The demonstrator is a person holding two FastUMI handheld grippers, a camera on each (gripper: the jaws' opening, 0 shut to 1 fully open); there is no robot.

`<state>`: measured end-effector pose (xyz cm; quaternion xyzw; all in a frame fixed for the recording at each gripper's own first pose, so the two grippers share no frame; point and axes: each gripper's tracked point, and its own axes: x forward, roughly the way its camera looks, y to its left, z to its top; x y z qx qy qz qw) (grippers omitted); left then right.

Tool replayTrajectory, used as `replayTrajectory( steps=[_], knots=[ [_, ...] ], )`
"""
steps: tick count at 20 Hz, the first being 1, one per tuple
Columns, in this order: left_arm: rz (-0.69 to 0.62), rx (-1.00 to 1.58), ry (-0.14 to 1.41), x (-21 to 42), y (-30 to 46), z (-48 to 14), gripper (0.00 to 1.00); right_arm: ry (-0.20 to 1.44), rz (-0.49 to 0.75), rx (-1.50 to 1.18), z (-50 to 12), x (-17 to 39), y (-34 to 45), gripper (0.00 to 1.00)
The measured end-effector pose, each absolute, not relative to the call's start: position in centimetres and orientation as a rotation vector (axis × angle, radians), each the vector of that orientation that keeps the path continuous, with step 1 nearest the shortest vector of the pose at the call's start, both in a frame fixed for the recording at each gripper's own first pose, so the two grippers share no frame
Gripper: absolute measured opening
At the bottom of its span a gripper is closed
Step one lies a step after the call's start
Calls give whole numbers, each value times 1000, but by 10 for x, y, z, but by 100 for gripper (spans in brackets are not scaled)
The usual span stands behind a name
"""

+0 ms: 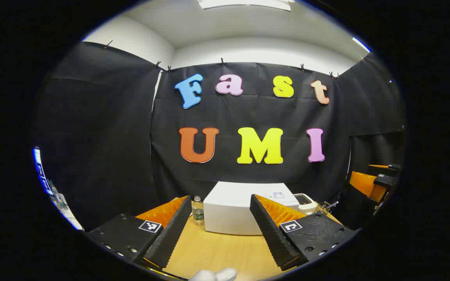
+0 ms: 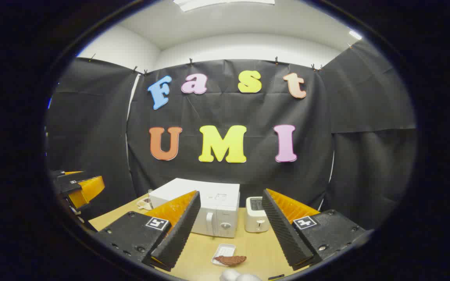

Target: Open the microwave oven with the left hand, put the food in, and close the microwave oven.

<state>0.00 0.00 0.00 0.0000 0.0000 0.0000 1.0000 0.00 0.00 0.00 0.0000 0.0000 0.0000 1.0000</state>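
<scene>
Right gripper view shows the white microwave [image 2: 205, 212] standing on the wooden table [image 2: 256, 249] against the black back wall, its door shut and its handle and dial facing forward, with a white toaster [image 2: 257, 214] just beside it. Nearer the camera, a brown piece of food [image 2: 231, 259] lies on a small white tray [image 2: 222, 251] on the tabletop, in front of the microwave and apart from it. The right gripper [image 2: 229, 230] hangs above the table with its fingers spread wide and nothing between them; the tray sits low in the gap, but neither finger touches it. Left gripper view looks at the microwave [image 1: 233, 210] from another side, with a small bottle [image 1: 198, 210] just to one side of it and the toaster [image 1: 305, 203] behind its far corner. The left gripper [image 1: 219, 230] is likewise wide apart and holds nothing, well short of the microwave. Something white [image 1: 213, 275] shows at the bottom edge of this view; I cannot tell what it is. By these signs the task looks hardly begun: the door is unopened, the food is on its tray outside, and opening, loading and closing all remain. The first step probably falls to the left gripper, which has to reach the door handle.
</scene>
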Motion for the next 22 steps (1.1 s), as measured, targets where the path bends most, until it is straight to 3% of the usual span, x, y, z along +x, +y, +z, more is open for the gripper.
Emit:
replayTrajectory(
  steps=[1,2,3,12,13,22],
  knots=[
    [4,3,-1,-1,2,1,85,-4,2,-1,2,1,2,100],
    [3,3,-6,-1,2,2,100,-6,3,-4,1,1,4,100],
    [2,4,-7,-2,2,3,85,-4,5,-7,0,2,5,100],
    [2,15,-10,-2,2,3,85,2,1,-6,-2,2,3,100],
    [0,14,-12,0,1,3,94,1,-1,-5,-2,2,1,100],
    [-12,33,-5,5,-4,-5,94,4,-21,-5,-4,4,-9,100]
  ],
)
